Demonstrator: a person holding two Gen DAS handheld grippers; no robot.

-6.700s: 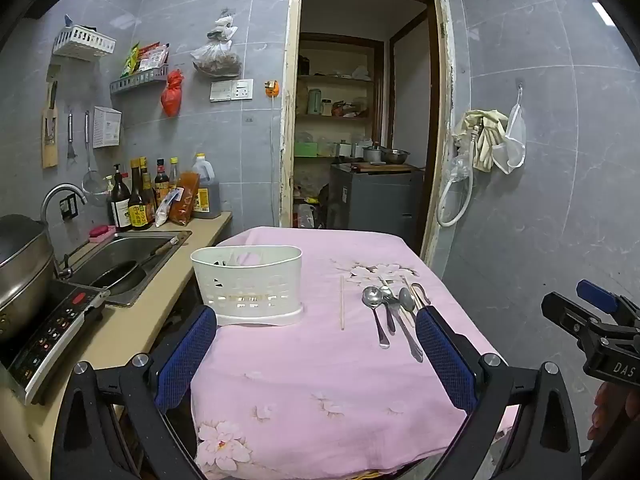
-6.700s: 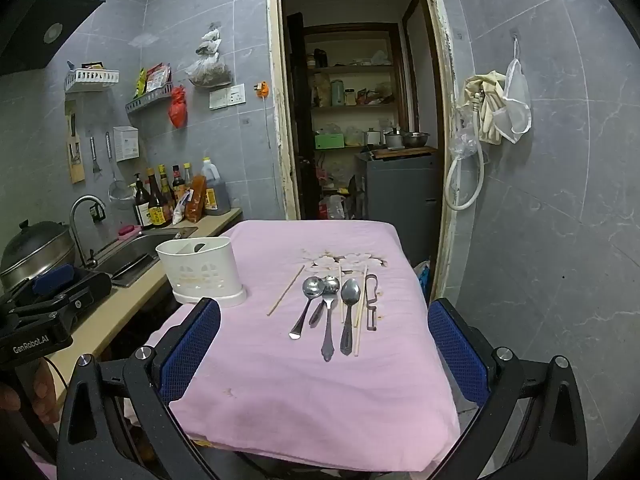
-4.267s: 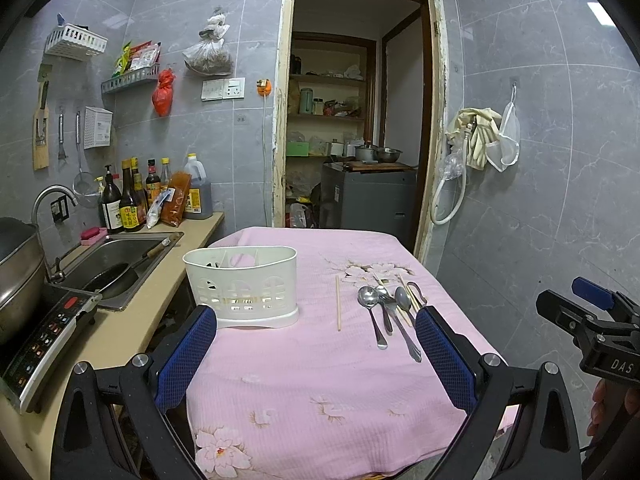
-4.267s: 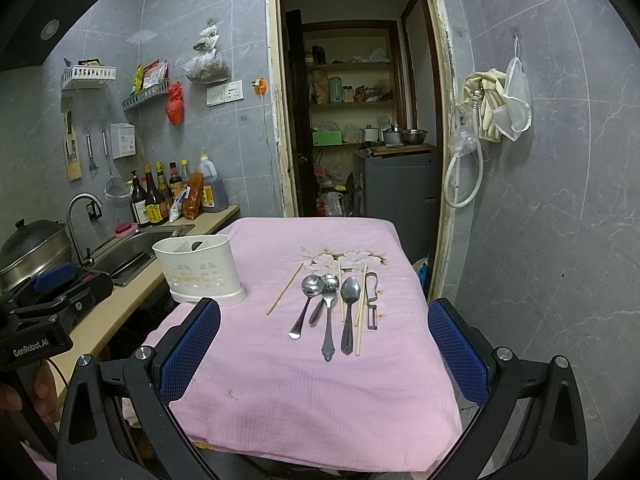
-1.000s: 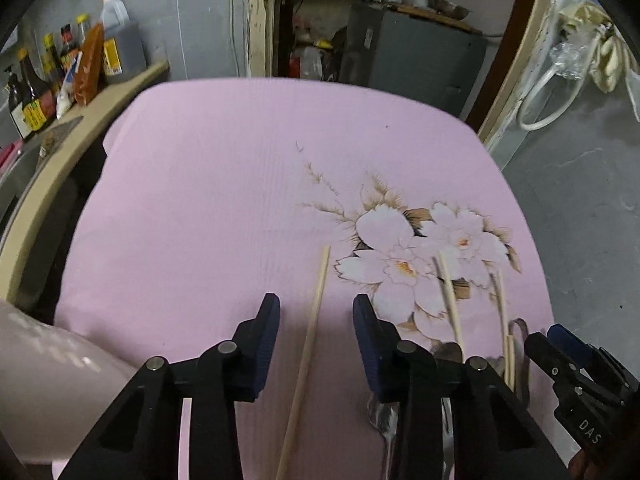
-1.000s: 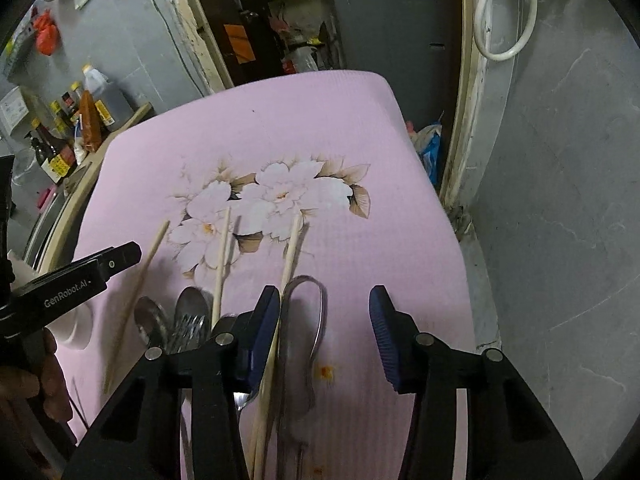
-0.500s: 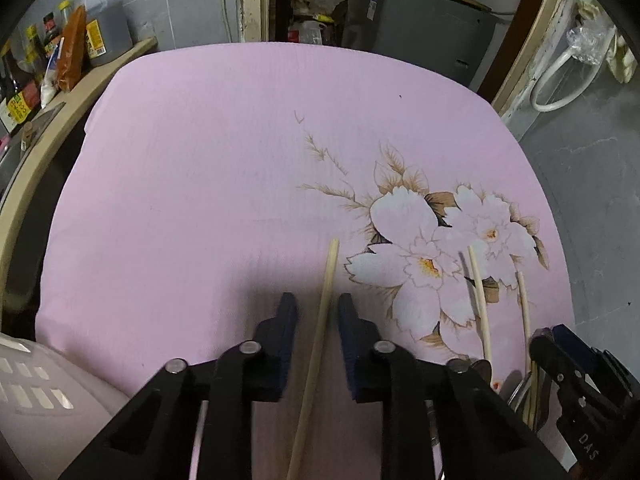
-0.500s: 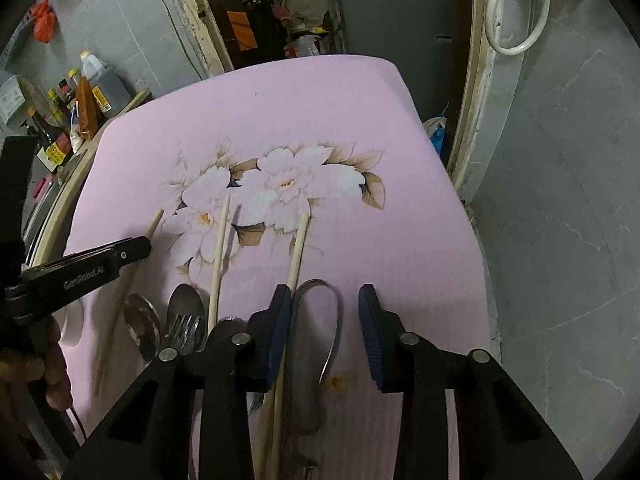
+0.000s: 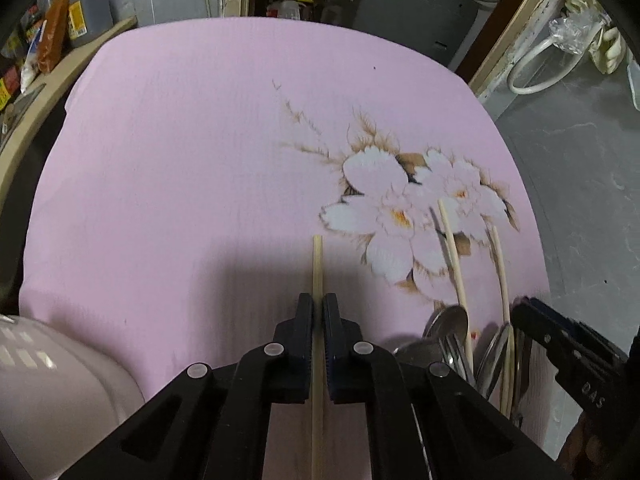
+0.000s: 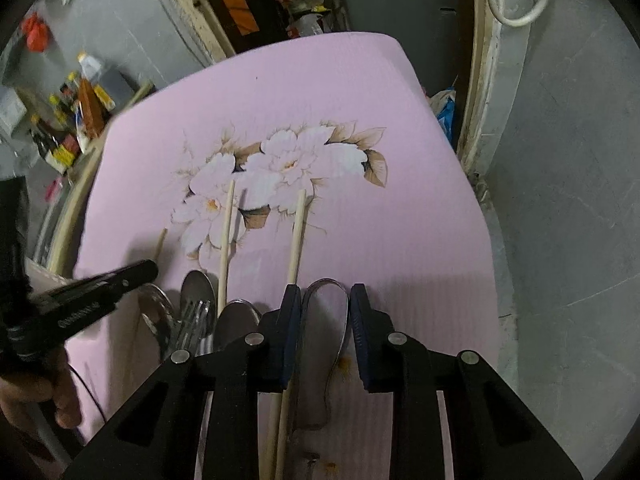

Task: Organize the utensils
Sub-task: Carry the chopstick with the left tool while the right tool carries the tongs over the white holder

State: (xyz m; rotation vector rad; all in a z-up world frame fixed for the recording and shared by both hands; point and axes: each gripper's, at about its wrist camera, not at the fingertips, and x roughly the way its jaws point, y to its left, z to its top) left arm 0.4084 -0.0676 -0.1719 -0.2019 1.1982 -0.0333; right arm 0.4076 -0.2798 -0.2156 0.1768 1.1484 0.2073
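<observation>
My left gripper (image 9: 318, 304) is shut on a single wooden chopstick (image 9: 317, 264) that lies on the pink flowered tablecloth (image 9: 180, 168). The white utensil holder (image 9: 52, 392) stands at the lower left. Two more chopsticks (image 9: 452, 248), spoons (image 9: 452, 328) and a fork lie to the right. My right gripper (image 10: 324, 300) is partly closed with its jaws around a metal peeler loop (image 10: 325, 285), still a little apart from it. A chopstick (image 10: 297, 236) runs beside its left finger. Spoons (image 10: 197, 288) and a fork (image 10: 194, 320) lie to the left.
A kitchen counter with sauce bottles (image 10: 80, 108) runs along the left of the table. A doorway and a grey cabinet (image 9: 400, 12) stand behind the table. The table's right edge drops to a grey floor (image 10: 560, 220).
Both grippers came down close over the utensils. My left gripper closed fully onto the single chopstick. My right gripper narrowed around the peeler loop.
</observation>
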